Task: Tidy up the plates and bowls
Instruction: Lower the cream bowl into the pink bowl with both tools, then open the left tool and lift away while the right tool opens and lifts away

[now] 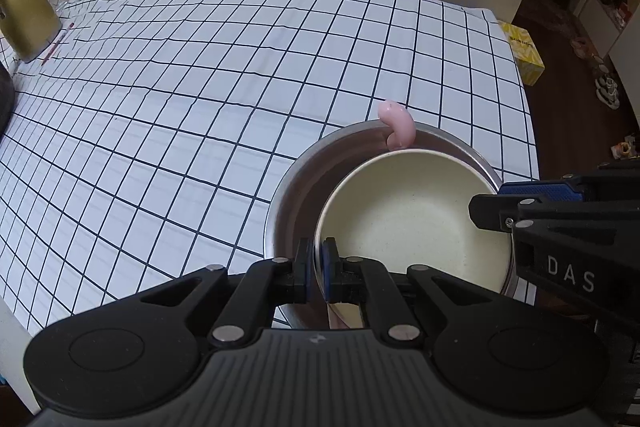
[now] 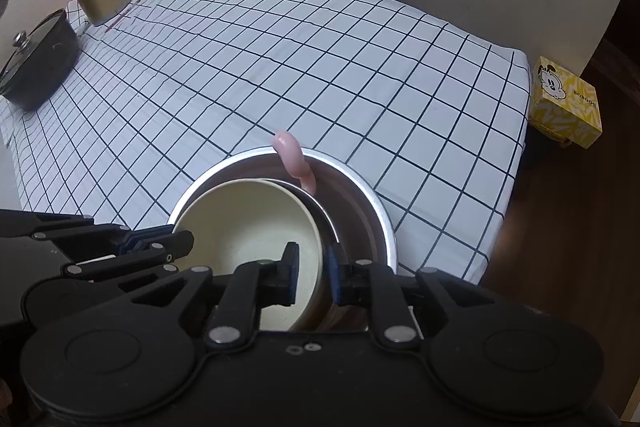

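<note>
Pinching cream bowl [image 1: 408, 215] rim: left gripper [image 1: 317, 267] clamped, right gripper [image 2: 314, 273] slightly parted.

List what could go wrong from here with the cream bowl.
1. The left tongs pinch only the cream bowl rim while the right tongs stand slack around it, so it may tip.
2. It sits off-centre in the steel bowl near the table edge; a tug could drag both off.

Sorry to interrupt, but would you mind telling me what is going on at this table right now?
A person works two handheld tongs. The left tongs are shut on the near rim of a cream round bowl, which sits tilted inside a larger steel bowl on the checked tablecloth. The right tongs straddle the cream bowl's opposite rim, slightly open.
</note>
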Available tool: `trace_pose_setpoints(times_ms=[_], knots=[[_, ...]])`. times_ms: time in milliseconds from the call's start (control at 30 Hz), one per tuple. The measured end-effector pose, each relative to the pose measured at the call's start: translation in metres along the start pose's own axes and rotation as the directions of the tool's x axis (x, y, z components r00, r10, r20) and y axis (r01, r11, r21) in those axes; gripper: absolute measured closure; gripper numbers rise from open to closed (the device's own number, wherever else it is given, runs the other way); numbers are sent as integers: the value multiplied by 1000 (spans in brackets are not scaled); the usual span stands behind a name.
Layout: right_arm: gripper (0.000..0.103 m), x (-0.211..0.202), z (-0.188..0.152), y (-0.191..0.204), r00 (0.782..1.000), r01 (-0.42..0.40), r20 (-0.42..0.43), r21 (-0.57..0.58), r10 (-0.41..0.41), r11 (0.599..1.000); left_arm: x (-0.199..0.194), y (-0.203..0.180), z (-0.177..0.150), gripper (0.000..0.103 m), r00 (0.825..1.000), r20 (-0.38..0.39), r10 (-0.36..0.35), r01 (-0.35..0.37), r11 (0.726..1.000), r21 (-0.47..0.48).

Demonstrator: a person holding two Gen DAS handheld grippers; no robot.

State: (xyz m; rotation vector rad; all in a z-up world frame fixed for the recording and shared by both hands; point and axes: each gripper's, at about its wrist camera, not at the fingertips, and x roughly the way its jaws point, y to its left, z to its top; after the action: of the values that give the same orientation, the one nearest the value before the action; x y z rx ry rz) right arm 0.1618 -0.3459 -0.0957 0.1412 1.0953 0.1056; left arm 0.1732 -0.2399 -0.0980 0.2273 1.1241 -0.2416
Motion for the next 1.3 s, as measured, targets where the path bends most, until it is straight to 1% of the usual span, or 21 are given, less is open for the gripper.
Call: trace_pose_setpoints(times_ms=[67, 133, 433, 633, 700, 800, 867, 900, 933, 967, 1000, 1033, 1067, 1133, 1200, 1267, 1300], knots=[[81, -3, 0, 0, 1000, 3, 9, -4, -3, 1000, -3, 1, 0, 98, 1000, 7, -6, 6, 1000, -7], [78, -6, -1, 0, 1000, 2, 14, -5, -1, 1000, -7, 2, -1, 98, 1000, 18, -14, 15, 1000, -8], [69, -30, -4, 2, 998, -29, 59, -33, 31, 999, -37, 9, -4, 98, 993, 96, -63, 65, 998, -18], [62, -50, -8, 8, 994, -53, 92, -60, 58, 997, -57, 15, -9, 98, 986, 142, -93, 96, 995, -18], [62, -56, -9, 9, 993, -59, 102, -69, 65, 996, -64, 17, -11, 97, 983, 155, -99, 103, 995, -17], [58, -65, -12, 11, 990, -65, 120, -78, 74, 995, -73, 21, -15, 87, 977, 173, -124, 130, 991, -23], [56, -70, -14, 12, 988, -69, 132, -78, 79, 995, -78, 22, -17, 75, 974, 190, -123, 129, 991, -21], [55, -73, -14, 13, 987, -70, 138, -79, 80, 994, -81, 23, -18, 72, 972, 198, -123, 129, 991, -18], [55, -75, -15, 13, 986, -71, 145, -81, 83, 994, -83, 23, -19, 66, 971, 206, -122, 128, 992, -15], [52, -77, -15, 13, 985, -74, 151, -82, 86, 994, -86, 24, -21, 59, 969, 213, -121, 127, 992, -13], [50, -80, -16, 13, 983, -76, 160, -84, 89, 994, -88, 25, -22, 55, 968, 220, -121, 127, 992, -11], [45, -83, -18, 14, 981, -78, 170, -86, 92, 993, -90, 26, -23, 49, 966, 228, -121, 126, 992, -11], [39, -85, -19, 14, 979, -80, 181, -89, 95, 993, -92, 26, -24, 47, 965, 234, -121, 127, 992, -9], [35, -90, -21, 14, 975, -71, 203, -95, 89, 993, -95, 27, -26, 45, 962, 242, -126, 129, 992, 4], [29, -93, -23, 14, 972, -60, 219, -99, 80, 993, -98, 27, -28, 41, 958, 251, -137, 135, 991, 22], [21, -96, -26, 12, 968, -66, 233, -101, 88, 993, -100, 27, -31, 31, 955, 267, -131, 127, 991, 32], [20, -97, -27, 12, 966, -71, 239, -102, 94, 992, -101, 28, -32, 30, 953, 274, -133, 128, 991, 35]])
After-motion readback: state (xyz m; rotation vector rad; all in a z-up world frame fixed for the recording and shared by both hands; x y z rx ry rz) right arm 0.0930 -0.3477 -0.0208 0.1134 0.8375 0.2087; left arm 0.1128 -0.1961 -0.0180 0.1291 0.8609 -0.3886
